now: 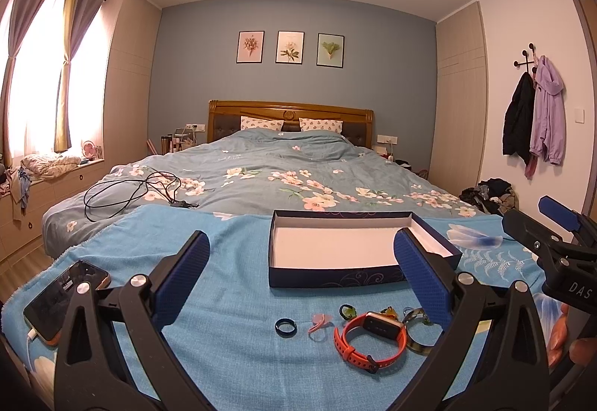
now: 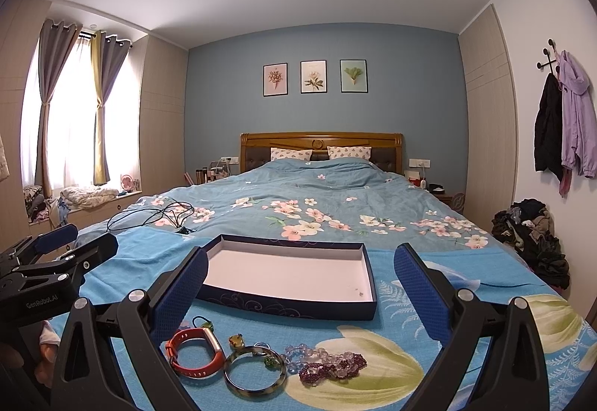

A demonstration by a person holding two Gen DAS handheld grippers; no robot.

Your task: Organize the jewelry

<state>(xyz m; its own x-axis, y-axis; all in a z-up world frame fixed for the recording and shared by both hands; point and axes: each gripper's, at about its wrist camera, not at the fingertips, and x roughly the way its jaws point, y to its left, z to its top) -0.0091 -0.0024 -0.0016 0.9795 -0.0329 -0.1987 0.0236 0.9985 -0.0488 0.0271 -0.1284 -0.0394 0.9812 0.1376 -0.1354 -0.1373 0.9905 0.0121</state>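
Here, both grippers are hovering above the near edge of a bright blue woven blanket (image 1: pixel 238 284) spread over the foot of a bed with a blue floral duvet (image 2: pixel 335 202).

Surroundings:
- A black smartphone with a white cable (image 1: pixel 65 299) is lying near the blanket's left edge, just behind the left gripper's left finger.
- A tangle of black cable (image 1: pixel 130 193) is resting on the duvet beyond the blanket's far left corner.
- A pile of dark clothes (image 2: pixel 530 235) is sitting on the floor off the bed's right side.
- Nothing is standing between either gripper and the jewelry; in the left wrist view the right blue pad is overlapping the near right corner of the box.

Task items:
- A shallow dark blue rectangular cardboard box with a white inside (image 2: pixel 291 303) is lying open on the middle of the blanket, holding nothing but a few tiny specks near one corner.
- Along the blanket's near edge, left to right: a small dark blue ring (image 1: pixel 286 328), a small pink plastic ring (image 1: pixel 319 322), an orange-strapped smartwatch (image 1: pixel 369 338), a mottled green bangle (image 2: pixel 255 372) touching the watch strap, and a heap of purple and pale crystal bead bracelets (image 2: pixel 330 364).
- Small green trinkets (image 2: pixel 236 340) are sitting just behind the watch and bangle.

Grippers:
- Left gripper (image 1: pixel 302 269): jaws are standing wide apart, gripping nothing, above the rings and watch.
- Right gripper (image 2: pixel 300 284): jaws likewise spread wide, carrying nothing, above the bangle and beads.
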